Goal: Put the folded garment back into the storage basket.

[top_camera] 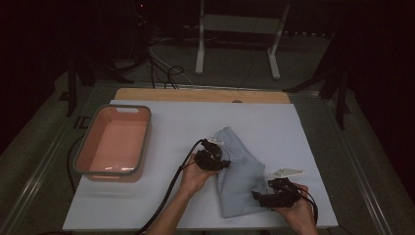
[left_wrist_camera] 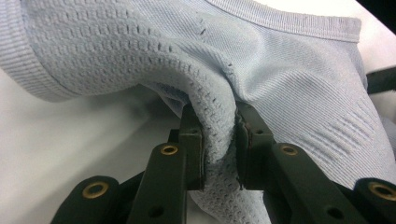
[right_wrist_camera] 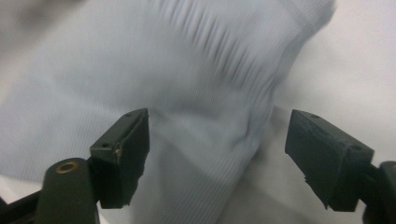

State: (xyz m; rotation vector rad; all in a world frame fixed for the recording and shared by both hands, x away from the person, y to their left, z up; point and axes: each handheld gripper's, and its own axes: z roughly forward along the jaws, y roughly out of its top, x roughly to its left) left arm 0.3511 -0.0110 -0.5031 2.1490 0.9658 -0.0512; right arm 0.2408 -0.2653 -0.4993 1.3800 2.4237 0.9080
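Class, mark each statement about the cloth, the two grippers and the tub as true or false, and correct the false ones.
1. The left gripper pinches a fold of the light blue cloth. True.
2. The right gripper is clamped on the cloth. False: its jaws stand apart.
3. The pink tub holds the cloth. False: the cloth lies on the white table.
4. The tub sits left of the cloth in the high view. True.

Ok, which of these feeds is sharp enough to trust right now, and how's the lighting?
High view: dim, the room beyond the table nearly black, though the blue garment and pink tub read clearly. Left gripper view: sharp and well lit, knit texture crisp where the left tool pinches a fold. Right gripper view: motion-smeared cloth behind the open right tool.
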